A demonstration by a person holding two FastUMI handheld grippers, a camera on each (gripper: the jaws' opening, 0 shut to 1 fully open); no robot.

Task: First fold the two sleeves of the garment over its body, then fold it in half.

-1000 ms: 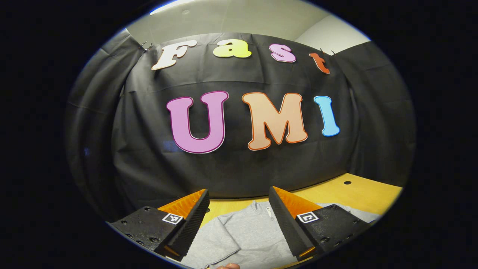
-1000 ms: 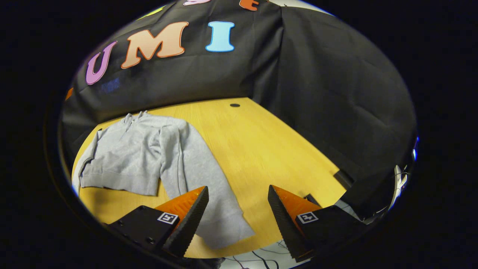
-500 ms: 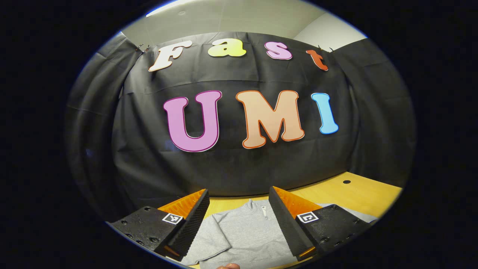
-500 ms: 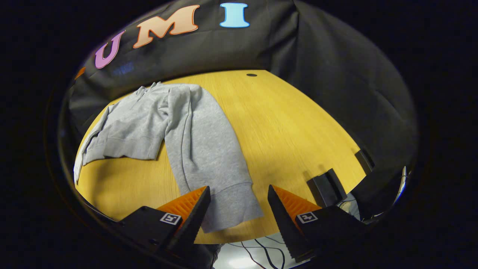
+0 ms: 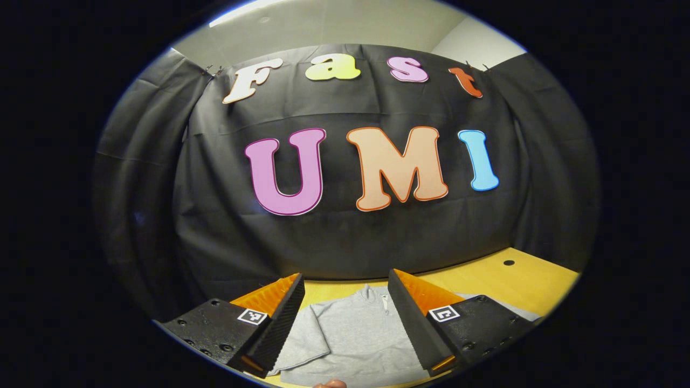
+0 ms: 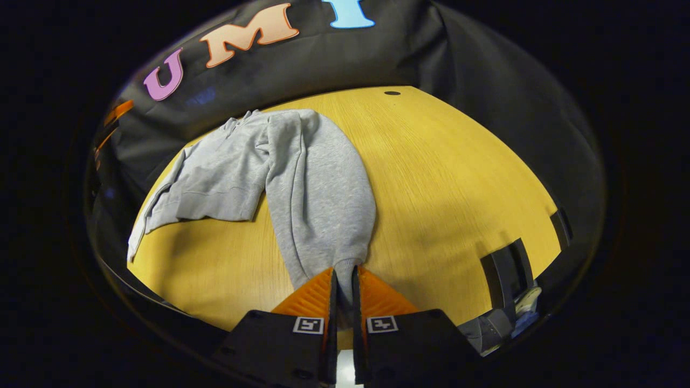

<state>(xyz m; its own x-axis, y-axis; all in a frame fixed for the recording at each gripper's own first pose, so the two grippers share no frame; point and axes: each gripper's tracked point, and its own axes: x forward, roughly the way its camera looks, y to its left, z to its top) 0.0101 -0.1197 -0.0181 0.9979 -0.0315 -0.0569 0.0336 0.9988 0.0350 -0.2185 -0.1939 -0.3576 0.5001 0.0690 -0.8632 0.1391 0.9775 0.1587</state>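
Note:
A grey sweatshirt (image 6: pixel 226 172) lies flat on the yellow wooden table (image 6: pixel 442 178), its collar toward the black cloth wall. Its right sleeve (image 6: pixel 323 199) runs down toward me, and my right gripper (image 6: pixel 344 280) is shut on the cuff end, which bunches between the fingers. In the left gripper view the same sweatshirt (image 5: pixel 350 334) lies below and between the fingers of my left gripper (image 5: pixel 345 293), which hangs open above it with nothing held. A sleeve lies folded at the sweatshirt's left side (image 5: pixel 302 337).
A small round hole (image 6: pixel 392 93) sits in the tabletop near the far wall. Black brackets (image 6: pixel 506 269) stand at the table's near right edge. A fingertip (image 5: pixel 329 383) shows at the bottom of the left gripper view.
My right gripper came down onto the end of the right sleeve and closed on its cuff. The left gripper stayed open and shifted only slightly.

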